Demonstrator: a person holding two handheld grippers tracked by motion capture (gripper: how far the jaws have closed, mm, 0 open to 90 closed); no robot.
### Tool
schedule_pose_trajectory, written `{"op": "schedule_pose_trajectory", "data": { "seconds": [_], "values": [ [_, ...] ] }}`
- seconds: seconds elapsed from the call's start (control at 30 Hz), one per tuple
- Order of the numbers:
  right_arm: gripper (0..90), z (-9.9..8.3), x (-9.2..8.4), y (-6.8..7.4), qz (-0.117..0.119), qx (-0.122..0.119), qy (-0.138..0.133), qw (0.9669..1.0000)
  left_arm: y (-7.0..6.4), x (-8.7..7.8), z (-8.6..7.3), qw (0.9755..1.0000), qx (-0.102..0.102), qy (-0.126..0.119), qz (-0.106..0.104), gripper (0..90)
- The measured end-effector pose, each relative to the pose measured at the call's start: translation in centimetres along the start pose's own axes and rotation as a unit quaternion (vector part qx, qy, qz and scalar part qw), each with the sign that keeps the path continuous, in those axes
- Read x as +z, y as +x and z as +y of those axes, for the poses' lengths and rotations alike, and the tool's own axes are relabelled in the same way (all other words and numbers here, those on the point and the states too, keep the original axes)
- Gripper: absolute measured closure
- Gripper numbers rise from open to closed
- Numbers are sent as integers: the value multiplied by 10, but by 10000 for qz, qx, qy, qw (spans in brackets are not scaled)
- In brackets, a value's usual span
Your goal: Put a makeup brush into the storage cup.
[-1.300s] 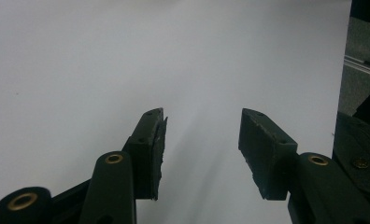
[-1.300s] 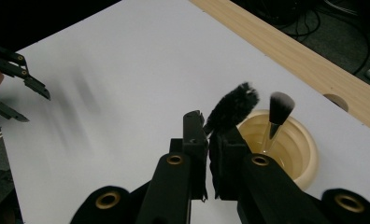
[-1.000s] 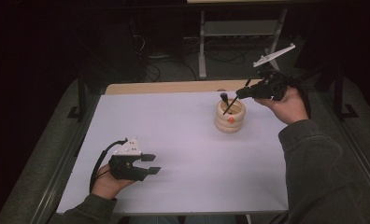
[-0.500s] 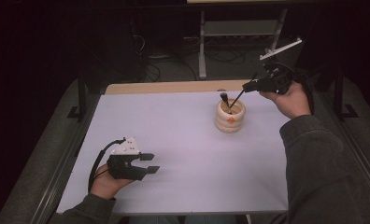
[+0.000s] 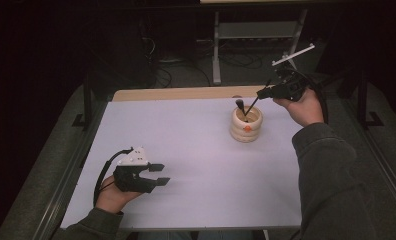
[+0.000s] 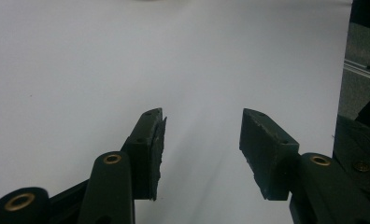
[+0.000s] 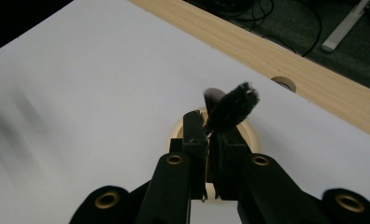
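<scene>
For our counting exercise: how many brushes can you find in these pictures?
2. One brush is clamped in the right gripper above the wooden holder; another brush stands inside the holder. More may be hidden inside.

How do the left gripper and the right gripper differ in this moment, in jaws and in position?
The left gripper has its jaws apart with nothing between them; the right gripper has its jaws shut on a black brush.
The left gripper sits low over the near left of the white table; the right gripper is raised at the far right, above the wooden cup.
Both are black, hand-held, and trail a cable.
</scene>
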State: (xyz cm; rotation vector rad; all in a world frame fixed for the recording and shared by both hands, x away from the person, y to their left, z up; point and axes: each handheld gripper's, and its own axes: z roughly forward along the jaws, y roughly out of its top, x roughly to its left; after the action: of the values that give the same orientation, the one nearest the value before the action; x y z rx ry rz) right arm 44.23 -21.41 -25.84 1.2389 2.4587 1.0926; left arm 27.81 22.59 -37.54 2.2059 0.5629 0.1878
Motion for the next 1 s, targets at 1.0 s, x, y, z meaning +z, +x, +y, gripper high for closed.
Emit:
{"op": "schedule_pose_trajectory", "data": {
  "seconds": [1.0],
  "values": [
    [840,-13,33,-6,-33,233,62,9997,1,-2,-1,10000,-51,-68,30,489]
  ]
}}
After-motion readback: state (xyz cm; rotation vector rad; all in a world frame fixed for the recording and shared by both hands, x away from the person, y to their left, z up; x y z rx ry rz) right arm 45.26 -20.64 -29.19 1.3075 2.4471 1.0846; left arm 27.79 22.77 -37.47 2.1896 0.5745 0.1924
